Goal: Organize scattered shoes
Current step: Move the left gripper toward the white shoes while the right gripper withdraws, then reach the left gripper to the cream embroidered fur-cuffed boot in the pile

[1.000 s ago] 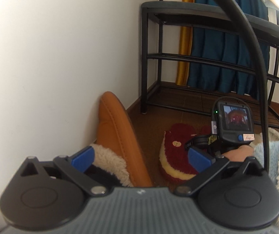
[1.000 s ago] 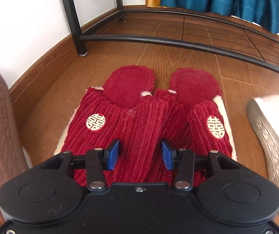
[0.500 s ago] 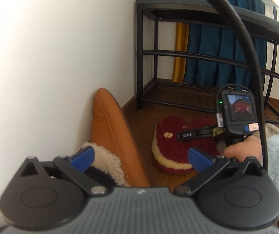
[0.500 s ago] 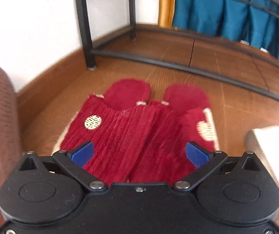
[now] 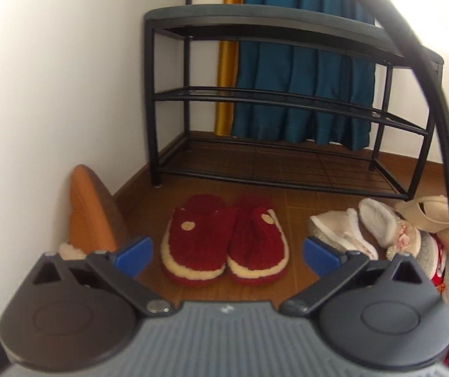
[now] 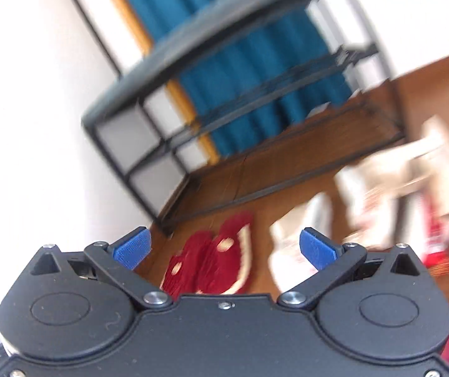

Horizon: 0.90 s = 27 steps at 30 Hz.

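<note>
A pair of red corduroy slippers (image 5: 224, 242) with cream trim lies side by side on the wooden floor in front of the black shoe rack (image 5: 287, 103). My left gripper (image 5: 229, 253) hangs open well above and behind them, holding nothing. In the blurred, tilted right wrist view the same red slippers (image 6: 215, 267) sit low on the floor, and my right gripper (image 6: 224, 248) is open and empty, raised away from them. An orange-brown boot (image 5: 89, 216) with fleece lining leans against the white wall at the left.
A heap of cream and white shoes (image 5: 381, 229) lies on the floor at the right, with red patterned ones beyond it. Blue curtains (image 5: 303, 62) hang behind the rack. A black cable (image 5: 438, 125) crosses the left wrist view.
My right gripper opened, let go of the red slippers and pulled up and back, tilting. My left gripper also drew back and up, so the whole rack and shoe heap show.
</note>
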Tool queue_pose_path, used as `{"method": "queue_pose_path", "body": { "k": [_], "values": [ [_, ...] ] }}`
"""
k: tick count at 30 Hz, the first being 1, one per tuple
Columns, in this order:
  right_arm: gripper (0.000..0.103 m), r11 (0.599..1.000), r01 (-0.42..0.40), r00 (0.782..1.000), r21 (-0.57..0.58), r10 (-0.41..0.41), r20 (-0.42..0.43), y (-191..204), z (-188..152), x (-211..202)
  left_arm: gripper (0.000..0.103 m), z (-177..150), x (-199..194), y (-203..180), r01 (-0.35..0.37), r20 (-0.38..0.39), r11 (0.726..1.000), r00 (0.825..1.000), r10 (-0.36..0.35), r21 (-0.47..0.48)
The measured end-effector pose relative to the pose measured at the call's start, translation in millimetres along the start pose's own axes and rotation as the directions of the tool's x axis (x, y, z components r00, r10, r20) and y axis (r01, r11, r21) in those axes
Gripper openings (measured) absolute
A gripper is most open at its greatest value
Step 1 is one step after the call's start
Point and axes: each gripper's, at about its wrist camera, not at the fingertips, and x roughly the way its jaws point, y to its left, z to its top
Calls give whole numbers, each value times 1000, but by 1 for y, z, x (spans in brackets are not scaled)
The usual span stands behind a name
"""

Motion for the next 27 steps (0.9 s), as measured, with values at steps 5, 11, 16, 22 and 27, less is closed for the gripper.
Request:
{"method": "queue_pose_path", "body": {
  "k": [5, 11, 16, 22, 27],
  "values": [
    [103, 998, 42, 992, 48, -47, 118, -45, 15, -95, 102, 3, 6, -51, 57, -36, 998, 998, -57, 19],
    [103, 988, 20, 983, 154, -48, 178, -81, 21, -134, 102, 5, 7, -93, 103, -86, 994, 991, -100, 30],
    [103, 984, -5, 981, 176, -30, 193, -91, 12, -139, 102, 10, -6, -102, 82, -61, 995, 995, -78, 63],
    [103, 982, -7, 983, 191, -28, 181, -93, 2, -141, 102, 14, -6, -104, 24, -68, 996, 998, -18, 88],
    [103, 984, 34, 979, 173, -68, 193, -95, -3, -148, 102, 9, -3, -111, 27, -66, 992, 998, -19, 122]
  ]
}}
